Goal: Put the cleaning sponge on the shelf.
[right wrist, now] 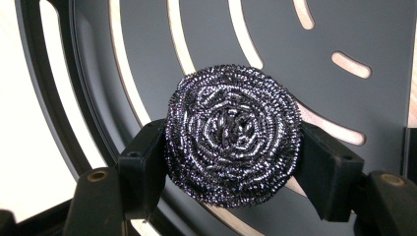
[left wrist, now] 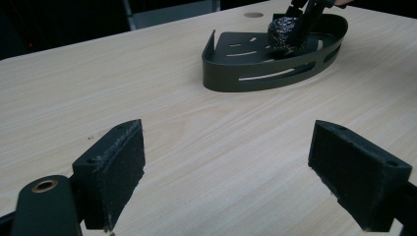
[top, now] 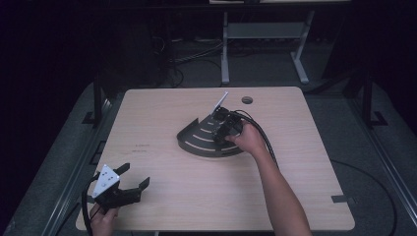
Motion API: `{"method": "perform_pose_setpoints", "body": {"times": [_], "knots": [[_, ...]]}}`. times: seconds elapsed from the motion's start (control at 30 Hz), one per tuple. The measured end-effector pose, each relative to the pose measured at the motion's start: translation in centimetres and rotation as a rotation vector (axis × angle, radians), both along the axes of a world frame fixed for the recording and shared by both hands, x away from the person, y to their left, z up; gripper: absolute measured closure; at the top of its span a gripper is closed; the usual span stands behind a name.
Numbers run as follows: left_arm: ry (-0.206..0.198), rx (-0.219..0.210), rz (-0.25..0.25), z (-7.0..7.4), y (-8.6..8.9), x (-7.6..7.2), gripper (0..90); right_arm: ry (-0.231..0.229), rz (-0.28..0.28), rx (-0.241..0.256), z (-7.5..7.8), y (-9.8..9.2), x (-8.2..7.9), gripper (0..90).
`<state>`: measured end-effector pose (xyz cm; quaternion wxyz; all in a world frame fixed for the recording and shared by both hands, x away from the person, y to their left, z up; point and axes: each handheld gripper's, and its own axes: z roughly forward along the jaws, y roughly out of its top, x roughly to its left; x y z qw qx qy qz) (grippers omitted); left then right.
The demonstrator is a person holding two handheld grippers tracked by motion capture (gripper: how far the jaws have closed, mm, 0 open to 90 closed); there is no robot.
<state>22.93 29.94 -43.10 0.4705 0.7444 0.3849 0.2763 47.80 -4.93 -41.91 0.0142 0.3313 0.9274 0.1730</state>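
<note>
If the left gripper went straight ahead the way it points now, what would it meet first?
Likely the dark slotted tray; bare table lies between it and the open left gripper. Depth is unclear, so it might graze the tabletop first.

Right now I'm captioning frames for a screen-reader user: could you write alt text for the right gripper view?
A round steel wool scourer is clamped between the right gripper's two black jaws, held just above a dark slotted corner caddy. Pale wooden table shows through the slots and past the curved rim at left.
</note>
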Motion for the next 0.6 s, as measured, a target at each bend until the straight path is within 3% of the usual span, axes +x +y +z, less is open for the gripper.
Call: {"method": "perform_pose_setpoints", "body": {"times": [0.6], "knots": [[0.0,0.0,0.002,0.02,0.07,0.02,13.3,0.01,-0.025,0.006,-0.97,-0.5,0.16,32.3]]}}
